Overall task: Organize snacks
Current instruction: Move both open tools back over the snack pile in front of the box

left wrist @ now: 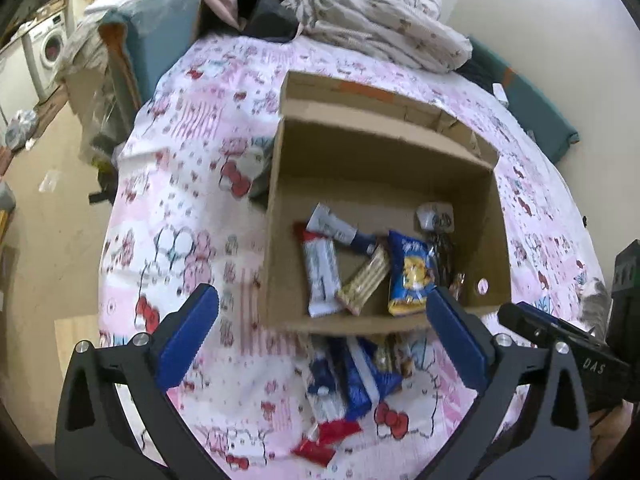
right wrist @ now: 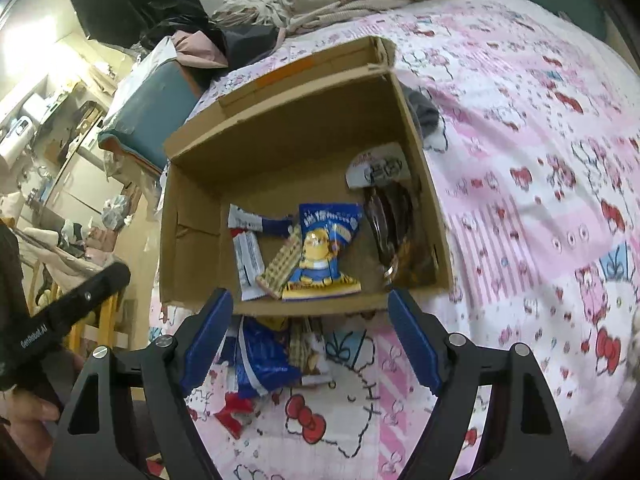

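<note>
An open cardboard box [left wrist: 280, 240] [right wrist: 192, 216] sits on the pink patterned bedspread. Inside lie several snacks: a blue chip bag [left wrist: 410, 276] [right wrist: 324, 252], a wafer pack [left wrist: 364, 280] [right wrist: 282, 268], a white bar [left wrist: 322, 276] [right wrist: 248, 260] and a dark packet [right wrist: 390, 224]. More snack packets [left wrist: 348, 380] [right wrist: 264, 360] lie on the bedspread in front of the box. My left gripper [left wrist: 320, 312] is open and empty above these. My right gripper [right wrist: 310, 312] is open and empty at the box's near wall; it also shows in the left wrist view [left wrist: 560, 336].
Crumpled bedding [left wrist: 384, 28] and dark clothes [left wrist: 264, 12] lie at the far end of the bed. A teal headboard cushion [left wrist: 160, 36] stands at far left. The floor [left wrist: 48, 216] drops off left of the bed. A washing machine [left wrist: 48, 48] stands far left.
</note>
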Motion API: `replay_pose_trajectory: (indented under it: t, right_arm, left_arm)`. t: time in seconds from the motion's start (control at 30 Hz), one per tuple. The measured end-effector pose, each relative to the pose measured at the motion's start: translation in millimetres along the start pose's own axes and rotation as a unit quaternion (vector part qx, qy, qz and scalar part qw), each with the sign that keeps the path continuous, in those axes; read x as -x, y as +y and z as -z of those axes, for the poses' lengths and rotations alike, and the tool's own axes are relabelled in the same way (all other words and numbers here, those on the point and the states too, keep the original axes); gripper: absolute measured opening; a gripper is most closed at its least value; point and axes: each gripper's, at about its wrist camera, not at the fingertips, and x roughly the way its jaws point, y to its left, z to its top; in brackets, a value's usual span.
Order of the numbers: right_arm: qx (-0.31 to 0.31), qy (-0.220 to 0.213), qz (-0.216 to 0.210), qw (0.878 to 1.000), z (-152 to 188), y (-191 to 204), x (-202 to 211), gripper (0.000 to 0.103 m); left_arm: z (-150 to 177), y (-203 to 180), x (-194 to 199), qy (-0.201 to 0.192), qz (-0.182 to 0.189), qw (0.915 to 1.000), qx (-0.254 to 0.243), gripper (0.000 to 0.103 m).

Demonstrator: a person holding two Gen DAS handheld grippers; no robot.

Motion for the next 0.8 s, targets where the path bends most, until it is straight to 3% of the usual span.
replay_pose_trajectory:
  t: [0.2, 0.53, 0.8]
  right_arm:
    - [-0.029, 0.025, -0.003, 0.999, 18, -9, -4, 0.082]
    - [-0.023, 0.049, 0.0, 0.999, 39, -4, -13, 0.082]
    - [-0.03, 0.064, -0.004, 0.997, 40, -4, -21, 0.082]
  left_arm:
    - [19, 7, 8, 0.008, -0.007, 0.9999, 0.012, 0.102]
    - [49, 21, 9, 0.024, -0.016, 0.9991, 0.031, 0.102]
    - [61, 27, 4, 0.021, -0.052, 0.998, 0.031, 0.102]
